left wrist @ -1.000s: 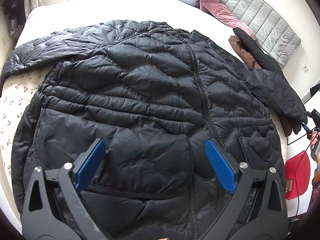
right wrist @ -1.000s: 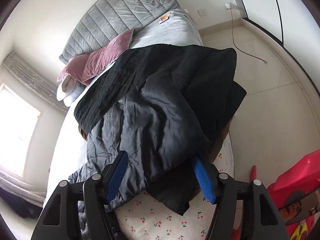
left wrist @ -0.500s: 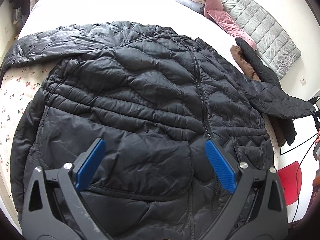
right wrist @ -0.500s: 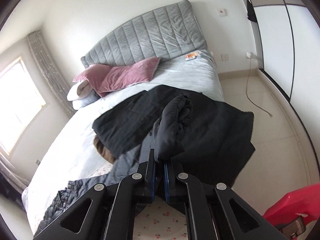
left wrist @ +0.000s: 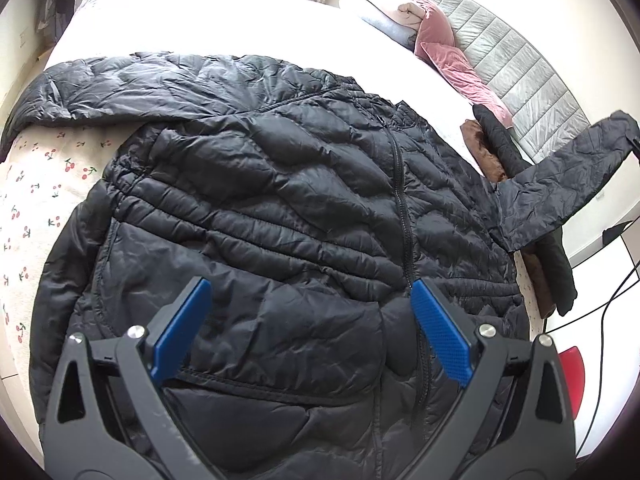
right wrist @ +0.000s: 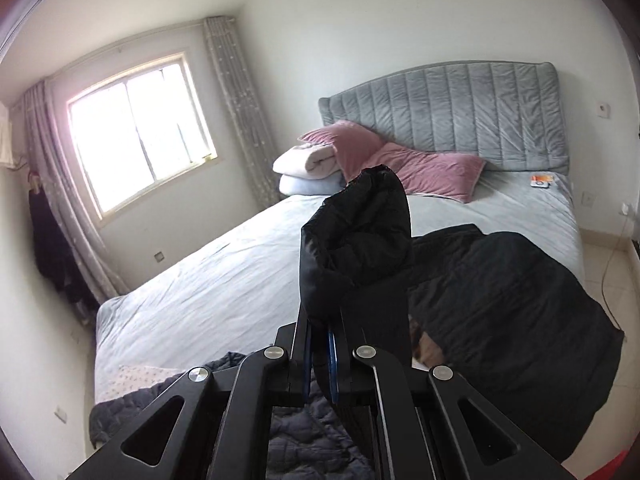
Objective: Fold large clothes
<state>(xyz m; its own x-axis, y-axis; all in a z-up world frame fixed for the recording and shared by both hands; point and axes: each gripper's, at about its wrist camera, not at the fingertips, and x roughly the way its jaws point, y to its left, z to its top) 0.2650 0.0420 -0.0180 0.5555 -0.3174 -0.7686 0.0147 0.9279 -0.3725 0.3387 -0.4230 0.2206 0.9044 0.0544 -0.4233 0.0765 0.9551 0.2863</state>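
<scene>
Across the bed (left wrist: 224, 12), a black quilted puffer jacket (left wrist: 280, 200) is spread front side up, its zipper (left wrist: 402, 208) closed and running from the collar down toward the hem nearest the left wrist camera. Beneath its left part, a cream sheet printed with small cherries (left wrist: 44, 184) is exposed, and one sleeve (left wrist: 120, 84) is stretched out flat across the far left of the mattress. The left gripper (left wrist: 312, 320) is held above the lower front of the jacket with its 2 blue pads (left wrist: 182, 324) spread wide apart — nothing is caught between them, and whether they touch the fabric cannot be told. The other sleeve (left wrist: 568, 176) is raised off the bed at the right edge of that view, angled up and away from the body of the jacket. Seen from the right wrist camera, the right gripper (right wrist: 318, 356) is clamped on this sleeve (right wrist: 356, 248), its cuff end standing upright and bunched above the pinched jaws. Just beyond the lifted sleeve, a second dark garment (right wrist: 512, 304) is draped over the bed's near corner, with a brown item (right wrist: 430, 350) partly seen under it. Against the grey padded headboard (right wrist: 448, 108), pink velvet pillows (right wrist: 420, 168) and a folded pale blanket (right wrist: 308, 160) are piled — well apart from the jacket
</scene>
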